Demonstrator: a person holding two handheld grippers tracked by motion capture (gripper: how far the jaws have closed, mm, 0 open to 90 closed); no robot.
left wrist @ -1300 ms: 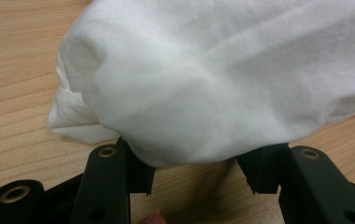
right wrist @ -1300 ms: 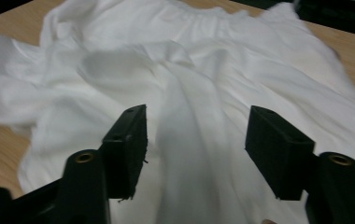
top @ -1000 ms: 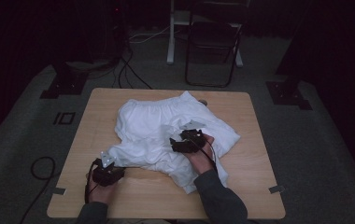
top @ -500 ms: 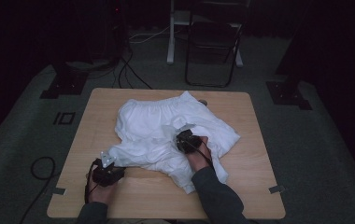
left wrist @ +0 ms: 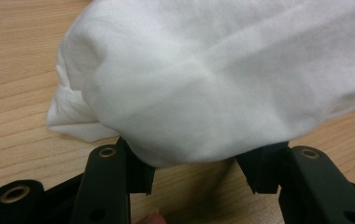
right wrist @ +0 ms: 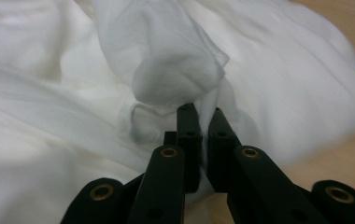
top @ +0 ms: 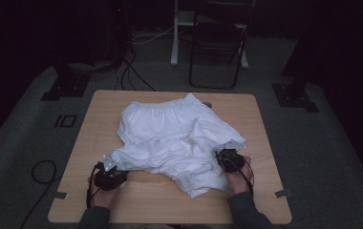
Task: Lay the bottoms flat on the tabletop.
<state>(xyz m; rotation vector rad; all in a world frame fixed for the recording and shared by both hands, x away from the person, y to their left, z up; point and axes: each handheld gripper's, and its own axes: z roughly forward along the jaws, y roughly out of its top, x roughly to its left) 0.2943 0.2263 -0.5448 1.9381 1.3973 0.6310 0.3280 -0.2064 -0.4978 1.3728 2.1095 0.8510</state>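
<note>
We see both forearms come in from the near edge of the table [top: 170, 210]. The left hand [top: 104, 193] rests low on the wood, and its left tool [top: 115, 168] points toward the far side. Its jaws stand about half open, a bulge of white garment [top: 179, 138] between them; whether they press it we cannot tell. The right tool [top: 228, 159] sits at the garment's right edge; its jaws have just been closing and now pinch a fold of cloth [right wrist: 208, 105]. The garment lies crumpled mid-table, its long axis running from near left to far right, waistband toward the far edge.
</note>
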